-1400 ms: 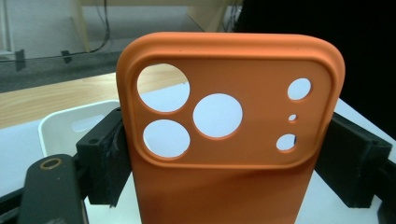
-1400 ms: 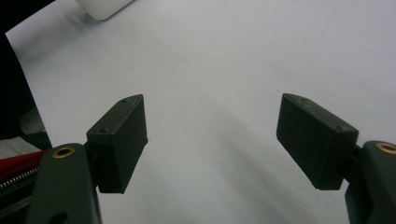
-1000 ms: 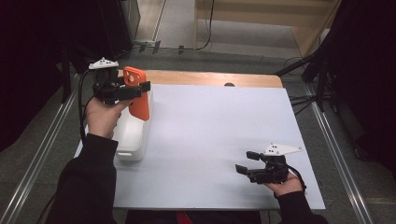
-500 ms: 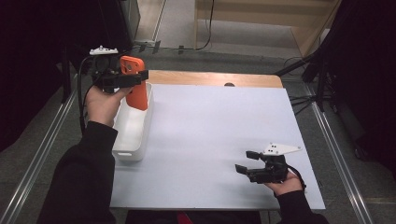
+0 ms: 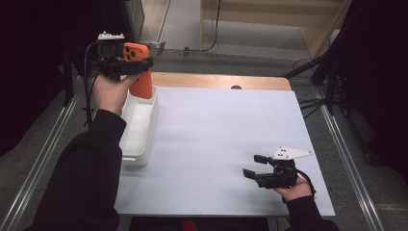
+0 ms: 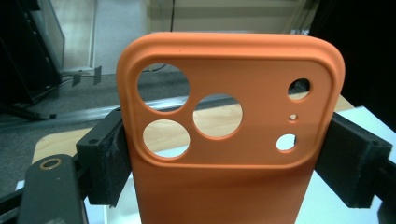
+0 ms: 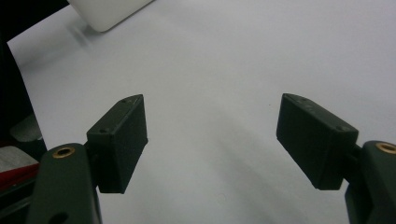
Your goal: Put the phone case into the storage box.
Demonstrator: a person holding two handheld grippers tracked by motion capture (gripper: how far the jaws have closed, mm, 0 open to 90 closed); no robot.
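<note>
The jaws of the right gripper (image 5: pixel 257 166) stood wide apart with nothing between them, low over the near right part of the bench (image 5: pixel 226 134), where they had rested a second before. Farther off, the jaws of the left gripper (image 5: pixel 139 61) were clenched on an orange phone case (image 5: pixel 140 72), one pad on each long edge just below the camera holes, as the left gripper view showed. Over the last second that hand had carried the case up and toward the far left corner; it now hung upright, its lower end just above the far end of the white tray (image 5: pixel 139 127). I judged that the case had been lifted out of the tray and was ready to be carried elsewhere.
</note>
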